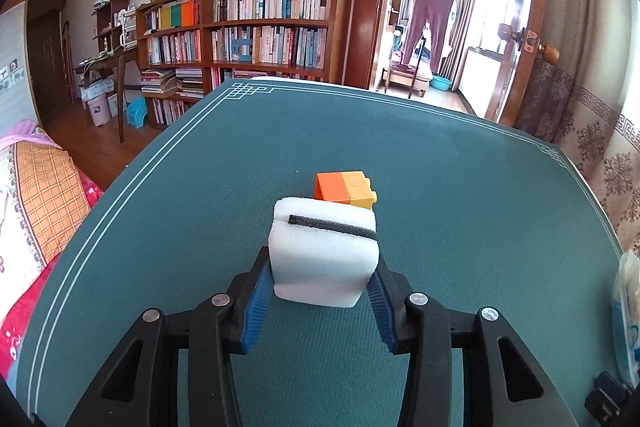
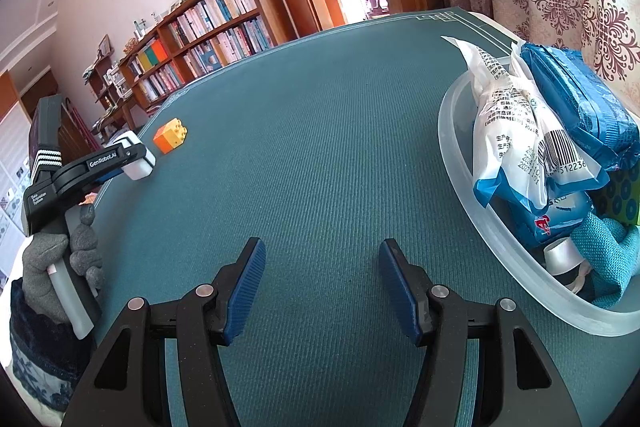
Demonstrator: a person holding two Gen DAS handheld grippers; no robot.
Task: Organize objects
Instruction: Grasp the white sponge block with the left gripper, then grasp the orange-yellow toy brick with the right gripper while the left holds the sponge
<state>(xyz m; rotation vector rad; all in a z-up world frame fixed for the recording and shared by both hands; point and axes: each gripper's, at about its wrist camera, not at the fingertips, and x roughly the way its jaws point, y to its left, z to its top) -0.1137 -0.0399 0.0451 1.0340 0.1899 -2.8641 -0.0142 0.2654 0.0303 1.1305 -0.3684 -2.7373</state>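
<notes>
Here we have the white sponge block [image 1: 323, 259], with a dark strip across its top, clamped between the blue pads of the left gripper [image 1: 320, 301] near the left edge of the green table mat [image 1: 440, 155]. We cannot tell for sure whether it sits on the mat or just above it. We judge it light and soft: the pads press its lower sides, and it will likely give under a hard squeeze, so a low, centred hold across its flat faces like this one looks sound. It should not slip on the ribbed pads.

Just beyond the sponge lies an orange and yellow toy brick [image 1: 346, 190], close behind it but apart as the right wrist view shows. The right gripper [image 2: 322, 291] hangs over bare mat with its jaws apart and nothing between them. At the right edge stands a clear plastic tub [image 2: 472, 211], already crowded with white and blue packets [image 2: 516, 131], a teal cloth [image 2: 608, 251] and a roll of tape [image 2: 560, 257]. We reckon the tub is the goal; the mat between is free, but room inside is tight.
</notes>
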